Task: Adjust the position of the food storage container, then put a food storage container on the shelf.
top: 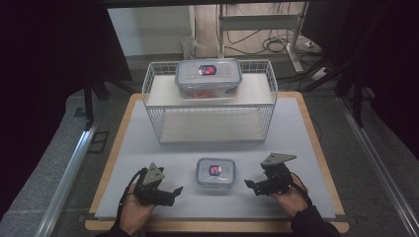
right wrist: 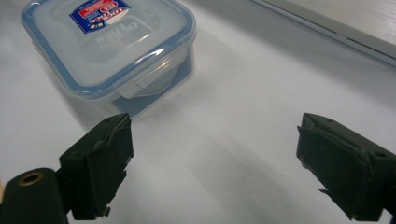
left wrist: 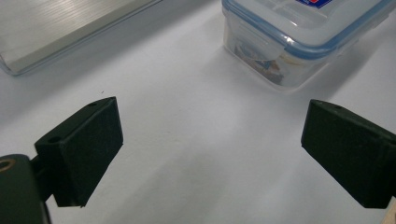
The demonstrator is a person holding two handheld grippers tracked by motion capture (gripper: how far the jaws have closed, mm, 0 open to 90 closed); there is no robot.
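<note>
A small clear lidded box point(top: 215, 173) with a blue seal and a red-blue label sits on the grey mat between my two grippers. The left gripper point(top: 176, 192) rests to its left, open, its jaws wide apart with nothing between them. The right gripper point(top: 250, 185) rests to its right, also open and empty. In the left gripper view the small box point(left wrist: 299, 37) lies ahead at upper right, apart from the pads. In the right gripper view the small box point(right wrist: 112, 46) lies ahead at upper left. A larger lidded box point(top: 208, 77) stands on the top shelf of a white wire rack point(top: 153, 94).
The grey mat point(top: 296, 148) covers a wooden table top with edges showing at left and right. The wire rack stands across the far half of the mat, and its lower shelf point(top: 210, 126) holds nothing. Metal rails run along both sides of the table.
</note>
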